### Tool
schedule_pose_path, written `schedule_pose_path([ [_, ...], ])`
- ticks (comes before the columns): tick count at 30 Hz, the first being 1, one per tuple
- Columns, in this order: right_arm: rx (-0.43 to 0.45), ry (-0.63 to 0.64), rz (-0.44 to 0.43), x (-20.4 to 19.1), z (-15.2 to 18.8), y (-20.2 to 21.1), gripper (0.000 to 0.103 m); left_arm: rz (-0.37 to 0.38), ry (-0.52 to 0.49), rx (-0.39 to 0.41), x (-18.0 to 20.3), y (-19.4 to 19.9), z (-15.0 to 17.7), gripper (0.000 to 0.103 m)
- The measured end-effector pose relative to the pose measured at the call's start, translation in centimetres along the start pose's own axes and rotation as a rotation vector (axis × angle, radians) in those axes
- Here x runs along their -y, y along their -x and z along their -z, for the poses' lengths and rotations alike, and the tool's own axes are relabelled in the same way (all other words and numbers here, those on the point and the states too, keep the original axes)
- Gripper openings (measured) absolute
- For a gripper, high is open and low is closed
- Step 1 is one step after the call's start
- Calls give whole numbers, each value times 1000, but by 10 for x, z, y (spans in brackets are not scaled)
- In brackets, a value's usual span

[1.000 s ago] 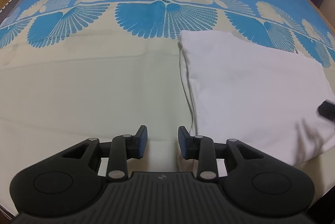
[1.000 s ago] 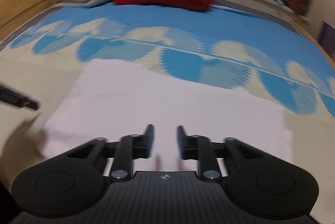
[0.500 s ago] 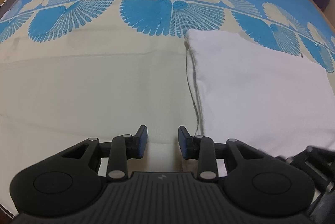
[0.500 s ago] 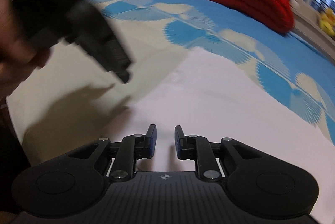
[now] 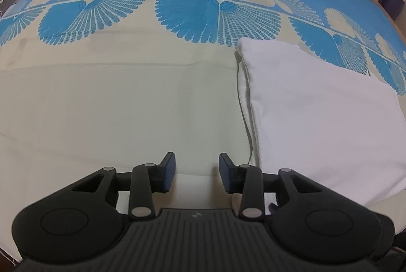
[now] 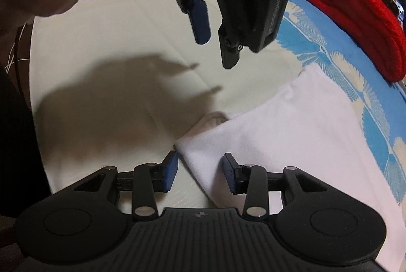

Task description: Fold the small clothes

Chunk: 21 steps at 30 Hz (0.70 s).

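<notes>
Since a second ago the right gripper (image 6: 200,170) is swinging down to the near corner of the white garment (image 6: 291,145), which is lying flat on the blue-and-cream bedspread (image 5: 114,99). Its jaws are standing wide, straddling that corner. The left gripper (image 5: 197,171) is hovering wide, empty, just beside the garment's edge. A shallow pinch is risking catching only the top layer.
</notes>
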State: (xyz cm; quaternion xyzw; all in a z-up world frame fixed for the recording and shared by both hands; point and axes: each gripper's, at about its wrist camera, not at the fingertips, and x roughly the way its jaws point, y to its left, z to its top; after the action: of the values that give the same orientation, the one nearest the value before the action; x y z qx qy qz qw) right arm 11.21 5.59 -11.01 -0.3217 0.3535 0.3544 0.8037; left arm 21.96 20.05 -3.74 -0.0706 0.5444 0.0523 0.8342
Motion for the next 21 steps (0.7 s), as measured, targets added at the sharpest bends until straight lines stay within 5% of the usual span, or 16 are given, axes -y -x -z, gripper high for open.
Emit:
schedule_pose_path([
  [3,-3,-11,7,5,2,-1,17,20,22,-3,-3,-1,-2,45],
  [5,2,-18,7,10,4,1,10,62,61,-16,-7,-3,-4,55],
  [11,91,-93,-21,22,4,30,5,257,183,-73,-10,-11,-16,84],
  [21,254,-185,-44,45,20,83,5,493,248,-180,21,-47,-35,83],
])
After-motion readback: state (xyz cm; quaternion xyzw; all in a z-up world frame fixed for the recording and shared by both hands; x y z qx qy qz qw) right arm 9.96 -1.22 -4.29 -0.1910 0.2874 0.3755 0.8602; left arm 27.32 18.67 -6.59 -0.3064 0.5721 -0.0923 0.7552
